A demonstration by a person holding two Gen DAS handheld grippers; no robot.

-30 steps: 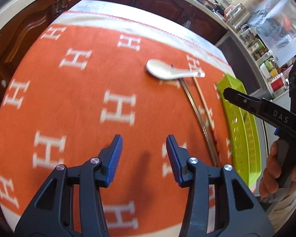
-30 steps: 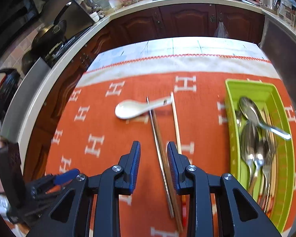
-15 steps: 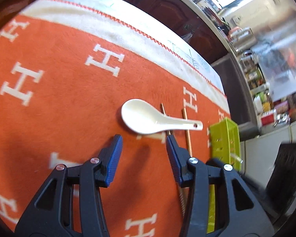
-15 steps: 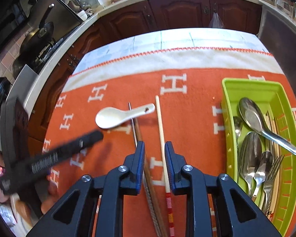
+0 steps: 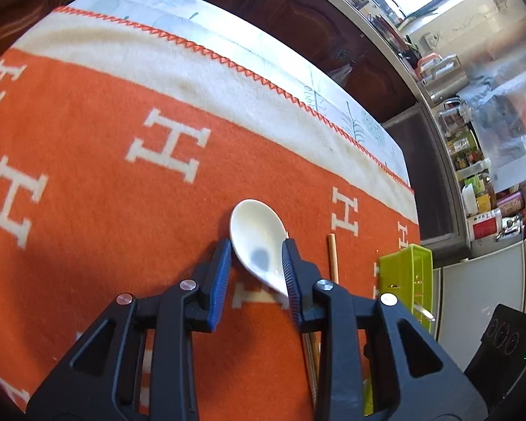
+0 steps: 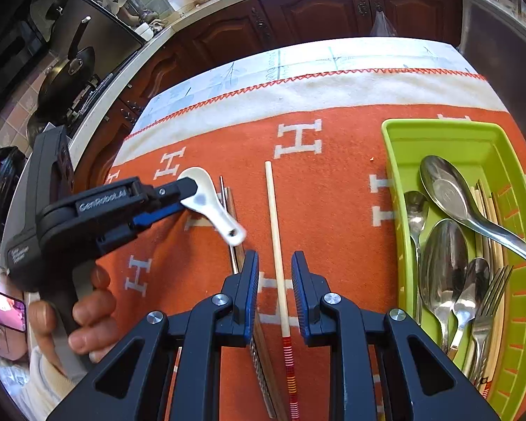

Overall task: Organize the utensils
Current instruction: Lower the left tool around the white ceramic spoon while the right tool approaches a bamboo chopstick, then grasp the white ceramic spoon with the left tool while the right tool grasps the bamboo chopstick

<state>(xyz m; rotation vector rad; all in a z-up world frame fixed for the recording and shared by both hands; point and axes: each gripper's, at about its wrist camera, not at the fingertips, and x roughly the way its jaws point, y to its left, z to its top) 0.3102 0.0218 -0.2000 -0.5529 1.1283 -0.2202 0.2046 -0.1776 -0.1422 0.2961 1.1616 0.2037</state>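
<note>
My left gripper (image 5: 256, 258) is shut on the bowl of a white ceramic spoon (image 5: 259, 242), tilted up with its handle end lifted off the cloth (image 6: 224, 221). It also shows in the right wrist view (image 6: 179, 198). My right gripper (image 6: 275, 273) is open, its jaws on either side of a wooden chopstick (image 6: 275, 238) with a red striped end, low above it. A metal chopstick (image 6: 233, 245) lies to its left under the spoon. A green tray (image 6: 389, 161) at the right holds several metal spoons and a fork.
An orange cloth with white H letters (image 6: 298, 140) covers the table, with a white border at the far edge. Dark wood cabinets (image 6: 333, 10) stand beyond. The tray's end also shows in the left wrist view (image 5: 405, 270).
My left gripper moved onto the white spoon and shut on its bowl, tilting it up. My right gripper moved forward over the wooden chopstick and widened slightly.
</note>
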